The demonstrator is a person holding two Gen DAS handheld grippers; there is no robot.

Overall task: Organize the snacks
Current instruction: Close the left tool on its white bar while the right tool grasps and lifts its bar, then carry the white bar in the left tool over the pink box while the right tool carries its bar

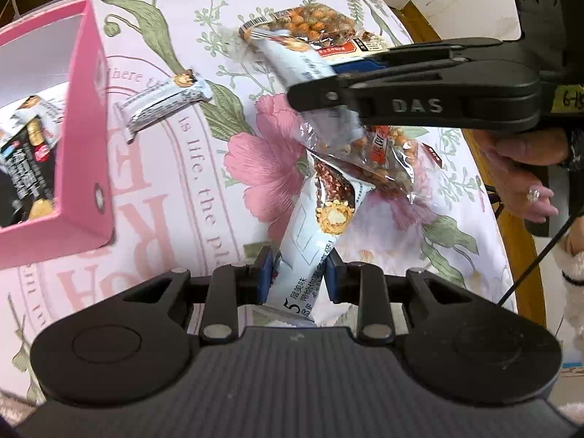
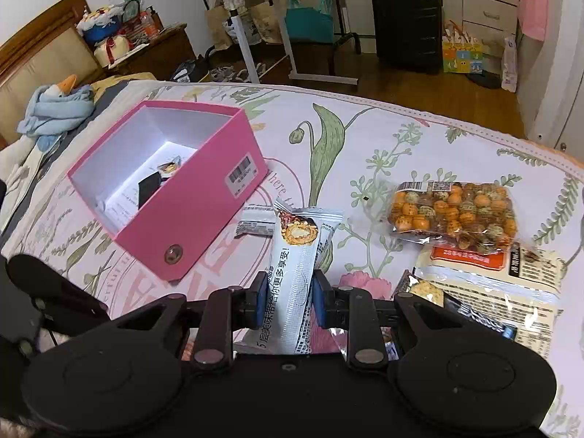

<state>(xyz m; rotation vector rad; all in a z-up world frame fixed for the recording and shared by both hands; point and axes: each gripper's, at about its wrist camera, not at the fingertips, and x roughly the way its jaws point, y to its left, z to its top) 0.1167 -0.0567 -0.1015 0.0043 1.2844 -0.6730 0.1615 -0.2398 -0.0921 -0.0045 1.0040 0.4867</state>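
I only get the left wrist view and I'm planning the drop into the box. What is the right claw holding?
Observer: The right claw is shut on a white snack bar, which stands up between its pads.
Operator: Is there room left in the pink box?
Observer: Yes. The pink box shows mostly bare white floor, and its few packets sit together toward one side.
Operator: Is there anything beyond the box to avoid?
Observer: A blue plush goose lies past its far end, apart from it.
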